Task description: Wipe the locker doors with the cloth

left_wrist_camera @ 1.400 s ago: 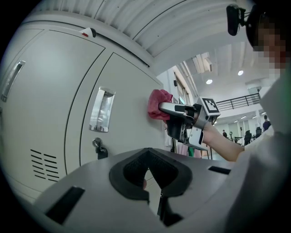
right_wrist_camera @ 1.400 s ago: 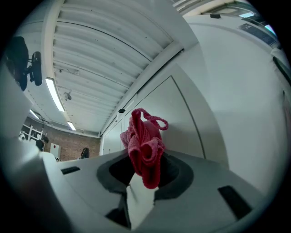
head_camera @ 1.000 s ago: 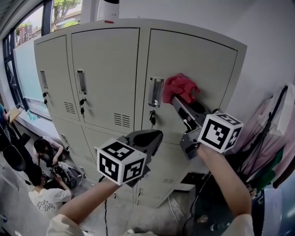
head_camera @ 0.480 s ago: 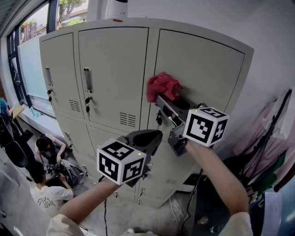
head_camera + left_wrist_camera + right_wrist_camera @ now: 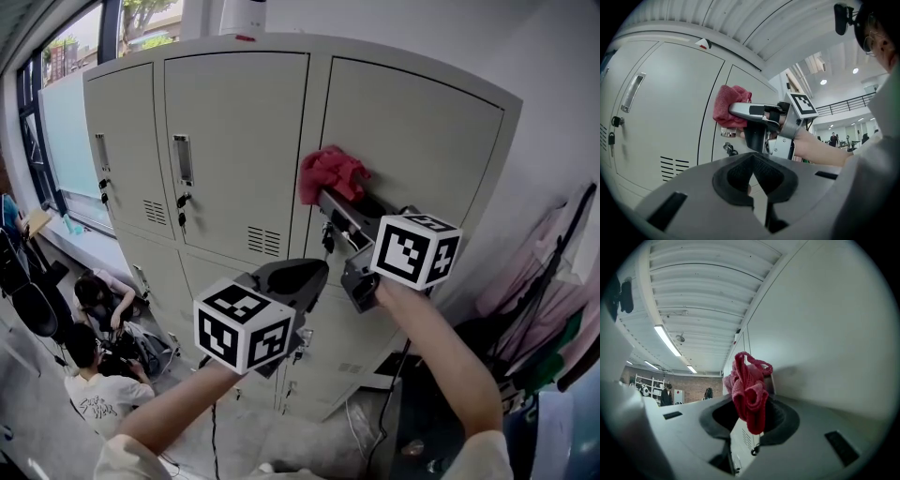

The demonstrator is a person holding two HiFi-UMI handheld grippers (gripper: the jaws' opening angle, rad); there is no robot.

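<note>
A crumpled red cloth is pressed against the right-hand beige locker door, near that door's left edge and over its handle. My right gripper is shut on the cloth, which bunches up out of the jaws. My left gripper hangs lower, in front of the lockers and apart from them, shut with nothing in it. From the left gripper view, the cloth and the right gripper show against the door.
Two more locker doors stand to the left, with handles and keys. Two people sit on the floor at the lower left. Clothes hang at the right. A window is at the far left.
My right gripper has slid the cloth leftward across the right door, from its middle to its left edge, then nearly stopped. The left gripper has stayed put.
</note>
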